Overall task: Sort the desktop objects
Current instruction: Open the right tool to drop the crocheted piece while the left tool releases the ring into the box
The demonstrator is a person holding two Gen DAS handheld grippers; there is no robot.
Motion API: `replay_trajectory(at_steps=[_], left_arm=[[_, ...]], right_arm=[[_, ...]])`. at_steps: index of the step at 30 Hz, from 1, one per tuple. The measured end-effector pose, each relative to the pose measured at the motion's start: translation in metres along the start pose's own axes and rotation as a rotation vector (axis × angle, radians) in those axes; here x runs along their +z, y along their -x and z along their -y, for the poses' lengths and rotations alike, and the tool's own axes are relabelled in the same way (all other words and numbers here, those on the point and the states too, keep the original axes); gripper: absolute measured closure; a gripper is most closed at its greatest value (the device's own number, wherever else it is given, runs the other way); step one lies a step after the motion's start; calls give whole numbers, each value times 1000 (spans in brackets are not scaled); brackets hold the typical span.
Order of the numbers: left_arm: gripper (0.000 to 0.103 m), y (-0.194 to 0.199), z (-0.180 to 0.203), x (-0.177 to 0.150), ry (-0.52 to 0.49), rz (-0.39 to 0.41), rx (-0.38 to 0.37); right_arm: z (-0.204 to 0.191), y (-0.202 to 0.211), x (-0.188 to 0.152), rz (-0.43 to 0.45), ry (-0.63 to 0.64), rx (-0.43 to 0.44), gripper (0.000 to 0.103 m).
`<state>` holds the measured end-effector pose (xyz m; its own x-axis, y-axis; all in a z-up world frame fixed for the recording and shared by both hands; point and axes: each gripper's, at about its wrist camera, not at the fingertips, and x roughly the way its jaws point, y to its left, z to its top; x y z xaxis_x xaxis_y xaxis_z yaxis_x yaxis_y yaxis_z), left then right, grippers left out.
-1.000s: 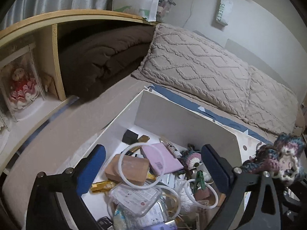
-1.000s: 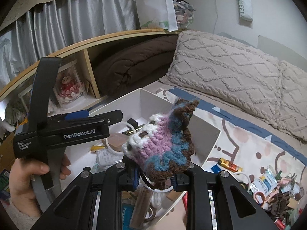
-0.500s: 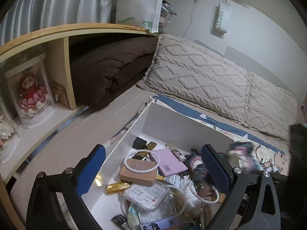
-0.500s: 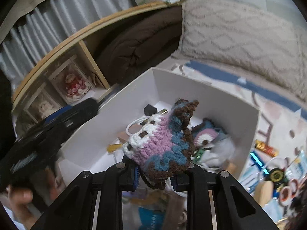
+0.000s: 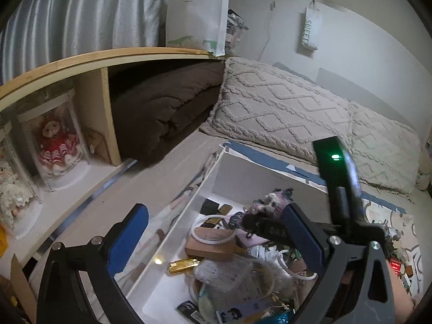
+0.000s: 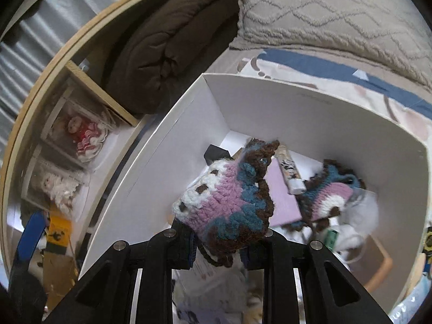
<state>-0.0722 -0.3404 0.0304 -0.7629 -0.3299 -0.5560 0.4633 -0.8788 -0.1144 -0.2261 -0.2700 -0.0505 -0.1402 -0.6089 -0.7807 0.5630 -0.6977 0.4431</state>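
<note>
My right gripper [image 6: 218, 245] is shut on a crocheted piece [image 6: 229, 205] of pink, white, teal and brown yarn. It hangs over the inside of the white box [image 6: 310, 108]. A second crocheted piece [image 6: 326, 194] of the same colours lies in the box at the right. In the left wrist view the held crocheted piece [image 5: 270, 205] and the right gripper's black body [image 5: 343, 189] are above the box [image 5: 270, 175]. My left gripper [image 5: 216, 240] stands open with blue pads [image 5: 128, 239], nothing between them, above the box's near left corner.
The box holds a pink card [image 6: 283, 202], a white ring [image 5: 213, 232], a tan block [image 5: 213, 247], a gold wrapper [image 5: 185, 264] and other small items. A shelf with a boxed doll [image 5: 55, 145] is at left, a brown blanket [image 5: 162, 108] and knit pillows [image 5: 283, 113] behind.
My right gripper has swung left and down with the crocheted piece, from beside the box to over its inside, rolling as it went. The left gripper has drawn back and risen a little.
</note>
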Motion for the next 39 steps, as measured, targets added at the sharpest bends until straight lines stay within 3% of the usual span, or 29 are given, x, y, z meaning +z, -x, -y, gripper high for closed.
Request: replay_trajectory(at_steps=[3, 12, 17, 19, 21, 22, 34, 39], left_arm=[[2, 7, -2, 2, 1, 24, 34], [2, 14, -3, 4, 20, 48, -80], [2, 4, -6, 3, 30, 25, -58], [2, 2, -8, 3, 41, 22, -69], [2, 1, -8, 2, 38, 19, -57], [2, 1, -8, 2, 33, 17, -51], [2, 6, -15, 0, 44, 20, -33], [2, 7, -14, -1, 34, 13, -25]], right_arm=[[3, -14, 5, -20, -52, 24, 78], [11, -38, 27, -11, -157, 35, 78], [15, -50, 31, -15, -163, 50, 78], [16, -50, 29, 4, -166, 42, 66], [20, -50, 27, 12, -194, 39, 5], [22, -49, 26, 16, -199, 40, 1], [29, -29, 23, 17, -172, -18, 1], [21, -19, 18, 5, -95, -21, 1]])
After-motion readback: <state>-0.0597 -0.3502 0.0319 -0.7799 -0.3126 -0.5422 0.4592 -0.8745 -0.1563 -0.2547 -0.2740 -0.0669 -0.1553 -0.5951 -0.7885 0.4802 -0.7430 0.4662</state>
